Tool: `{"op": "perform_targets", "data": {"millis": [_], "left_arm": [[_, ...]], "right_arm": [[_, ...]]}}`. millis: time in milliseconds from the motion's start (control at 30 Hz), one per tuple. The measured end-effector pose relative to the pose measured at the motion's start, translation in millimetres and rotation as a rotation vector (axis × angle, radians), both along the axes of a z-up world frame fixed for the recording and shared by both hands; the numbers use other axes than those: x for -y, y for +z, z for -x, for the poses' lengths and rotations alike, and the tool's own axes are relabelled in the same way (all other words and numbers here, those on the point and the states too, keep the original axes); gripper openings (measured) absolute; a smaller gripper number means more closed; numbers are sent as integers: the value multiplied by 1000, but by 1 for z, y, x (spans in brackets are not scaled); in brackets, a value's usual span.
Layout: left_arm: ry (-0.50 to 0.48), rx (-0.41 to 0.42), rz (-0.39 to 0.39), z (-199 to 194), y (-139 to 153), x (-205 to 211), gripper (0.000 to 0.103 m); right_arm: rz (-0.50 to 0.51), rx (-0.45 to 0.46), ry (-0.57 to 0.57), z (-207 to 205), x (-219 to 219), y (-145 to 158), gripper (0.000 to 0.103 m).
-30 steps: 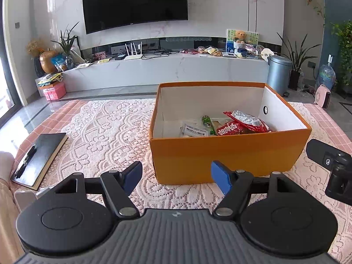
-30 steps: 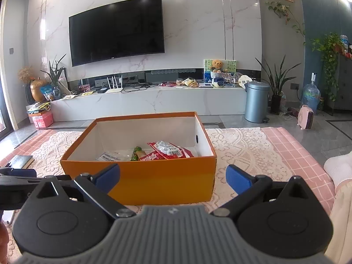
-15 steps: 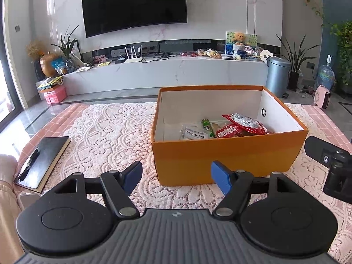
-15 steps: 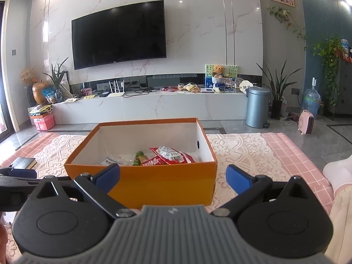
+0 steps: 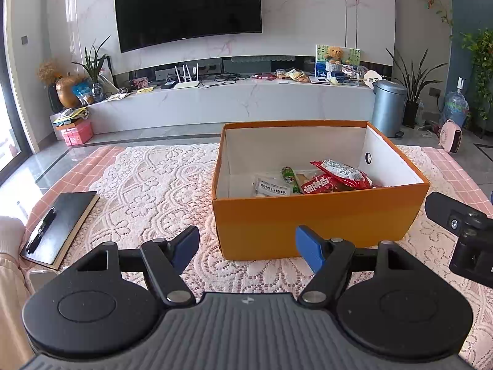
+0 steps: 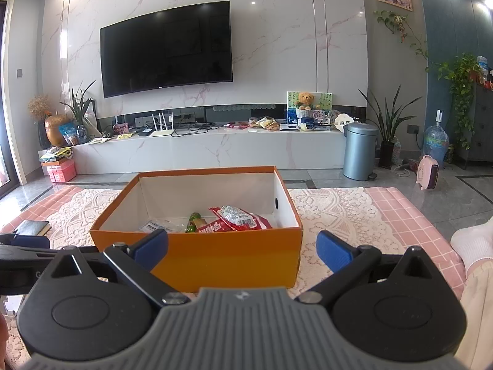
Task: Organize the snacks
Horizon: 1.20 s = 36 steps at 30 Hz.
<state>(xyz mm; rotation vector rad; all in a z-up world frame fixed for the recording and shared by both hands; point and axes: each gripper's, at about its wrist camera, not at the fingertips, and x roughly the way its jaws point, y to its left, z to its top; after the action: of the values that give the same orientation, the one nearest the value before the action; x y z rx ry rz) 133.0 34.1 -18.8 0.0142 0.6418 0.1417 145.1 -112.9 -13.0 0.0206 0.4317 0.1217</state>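
Orange box (image 5: 317, 219), open-topped, white inside, standing on a lace-covered surface (image 5: 160, 185). Contents: red snack packet (image 5: 339, 172) lying over a second red packet (image 5: 317, 184), green-wrapped snack (image 5: 288, 175), white sachet (image 5: 272, 186). Left tongs (image 5: 246, 245) spread wide, holding nothing, near side of box. Right tongs (image 6: 242, 248) likewise spread and unladen. Black notebook (image 5: 61, 225) with pen, far left on the lace.
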Motion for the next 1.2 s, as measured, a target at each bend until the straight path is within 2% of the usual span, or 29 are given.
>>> {"op": "perform_targets", "data": {"millis": [1200], "left_arm": [[12,-4,4,4,-1,-2,84]], "right_arm": [[15,15,17,6,1,4,99]]}}
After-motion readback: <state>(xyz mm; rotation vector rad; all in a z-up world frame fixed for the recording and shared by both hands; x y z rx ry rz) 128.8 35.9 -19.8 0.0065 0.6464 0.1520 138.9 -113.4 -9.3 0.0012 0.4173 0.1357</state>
